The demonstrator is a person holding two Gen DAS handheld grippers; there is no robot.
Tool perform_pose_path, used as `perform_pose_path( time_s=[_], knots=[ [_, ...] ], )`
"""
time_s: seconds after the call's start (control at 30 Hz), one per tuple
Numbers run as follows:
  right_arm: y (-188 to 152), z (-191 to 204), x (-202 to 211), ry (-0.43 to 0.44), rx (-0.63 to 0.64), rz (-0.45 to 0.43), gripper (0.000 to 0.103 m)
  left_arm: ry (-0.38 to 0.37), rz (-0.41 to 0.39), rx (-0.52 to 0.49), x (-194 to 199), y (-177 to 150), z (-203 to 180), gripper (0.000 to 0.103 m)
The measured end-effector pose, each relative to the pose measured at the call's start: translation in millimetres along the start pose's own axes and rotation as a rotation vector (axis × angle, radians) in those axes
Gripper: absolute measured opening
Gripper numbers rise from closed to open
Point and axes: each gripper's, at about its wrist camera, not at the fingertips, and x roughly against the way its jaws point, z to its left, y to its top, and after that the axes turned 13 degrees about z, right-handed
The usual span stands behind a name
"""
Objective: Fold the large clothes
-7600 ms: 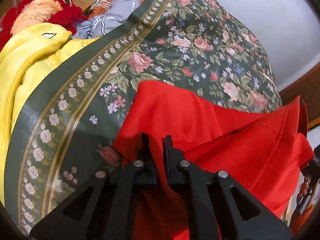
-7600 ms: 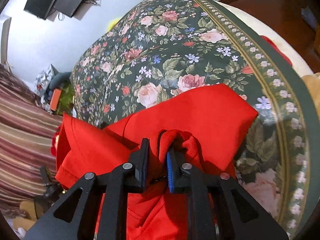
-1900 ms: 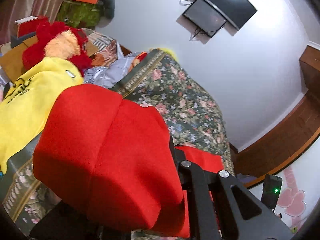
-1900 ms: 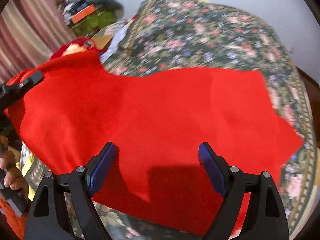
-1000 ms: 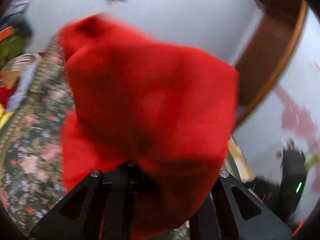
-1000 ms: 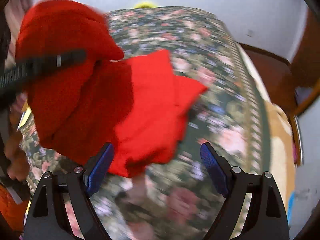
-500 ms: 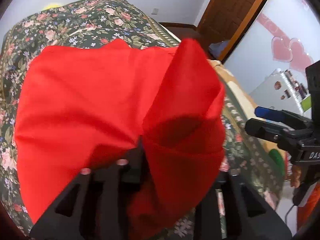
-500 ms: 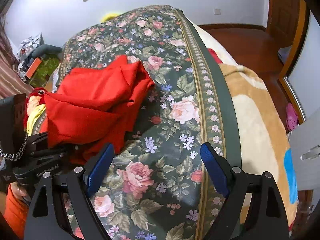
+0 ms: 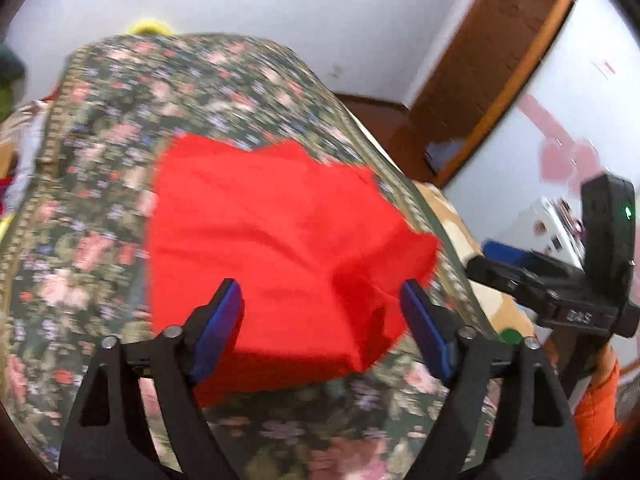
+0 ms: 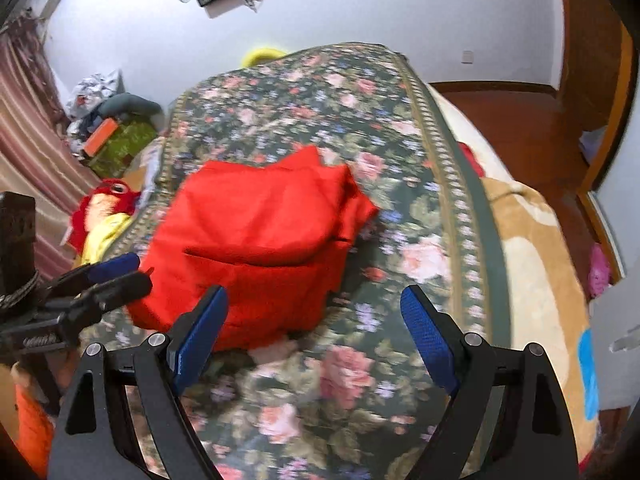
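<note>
Left gripper (image 9: 322,316), right gripper (image 10: 314,320): black frames, silver screws, blue finger pads (image 9: 218,330). Orange sleeve (image 9: 598,408) worn.

The red garment (image 10: 260,236) was soft matt cloth, creased, lying on the bed's floral bedspread (image 10: 400,360), a woven printed cloth without shine. Beside the bedspread's border lay a fuzzy tan blanket (image 10: 532,264). Beyond the bed the wooden floor (image 10: 500,108) looked polished and glossy. Each tool, the left tool (image 9: 320,328) and the right tool (image 10: 314,338), had matt black plastic arms, metal rivets and rough blue pads (image 10: 424,328).
</note>
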Motion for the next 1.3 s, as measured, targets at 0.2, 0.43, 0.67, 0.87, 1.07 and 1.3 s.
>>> perform_pose_path(
  time_s=[0.2,0.43,0.67,0.87,1.07,1.3],
  knots=[
    [9,21,-13,0.086,0.002,0.004,0.086,0.144,0.026,0.13,-10,-3,59,0.092],
    [5,13,-59,0.124,-0.052,0.121,0.086,0.007,0.057,0.252,-35,-27,96,0.1],
    [-10,-29,-91,0.013,-0.092,0.215,0.086,-0.004,0.042,0.254,-39,-34,103,0.101],
    [-15,-36,-82,-0.023,-0.069,0.239,0.086,0.045,0.038,0.23,-40,-33,96,0.103],
    [12,-18,-46,0.012,-0.046,0.093,0.088,0.08,0.049,0.194,-38,-35,91,0.103],
    [33,-20,-81,-0.061,-0.065,0.112,0.088,0.155,0.04,0.144,-36,-41,79,0.103]
  ],
)
